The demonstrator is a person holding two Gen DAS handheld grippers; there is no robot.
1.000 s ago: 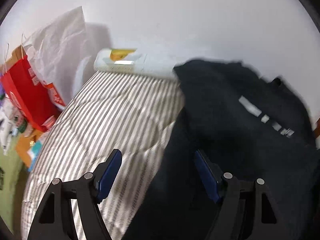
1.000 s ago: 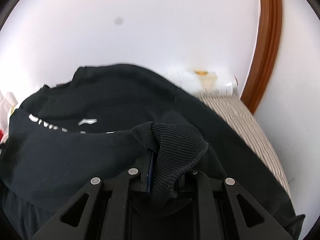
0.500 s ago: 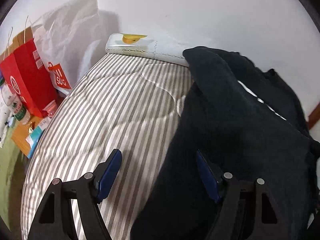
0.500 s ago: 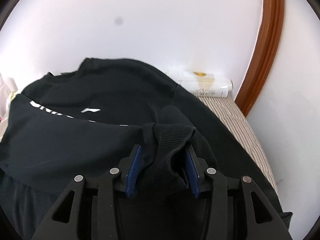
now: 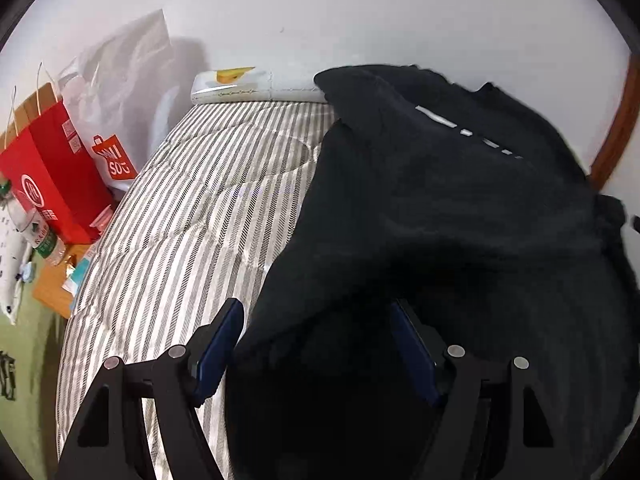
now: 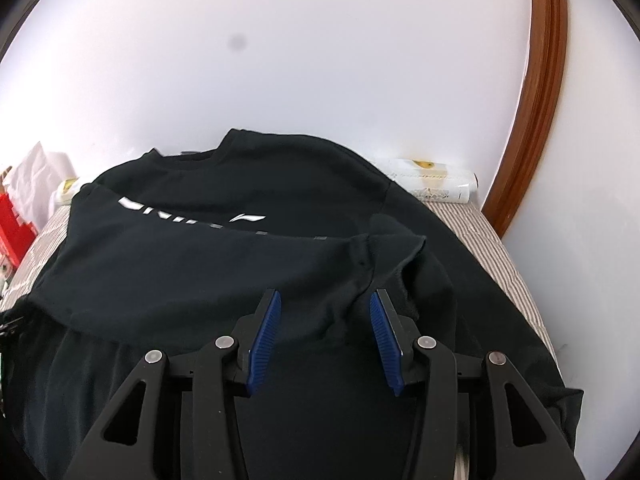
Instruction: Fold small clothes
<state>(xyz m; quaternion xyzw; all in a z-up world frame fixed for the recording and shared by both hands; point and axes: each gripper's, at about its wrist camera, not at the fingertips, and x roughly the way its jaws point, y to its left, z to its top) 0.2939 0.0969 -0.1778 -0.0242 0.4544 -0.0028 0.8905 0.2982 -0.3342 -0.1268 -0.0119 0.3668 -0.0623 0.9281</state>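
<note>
Lying spread over the striped bed (image 5: 192, 216), the black sweatshirt (image 6: 224, 256) has one sleeve folded across its white lettering. The right tool (image 6: 325, 340) has just been opening and hangs released above that sleeve; the left tool (image 5: 316, 344) gapes wide over the hem, grasping nothing.

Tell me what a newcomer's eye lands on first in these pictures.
The black sweatshirt with white lettering, spread over the striped bed cover, dominates both views. Next comes the right tool: its blue pads have just been opening and now stand apart above a sleeve folded across the chest, nothing pinched between them. A bright red paper bag stands beside the bed at the left wrist view's left edge.
</note>
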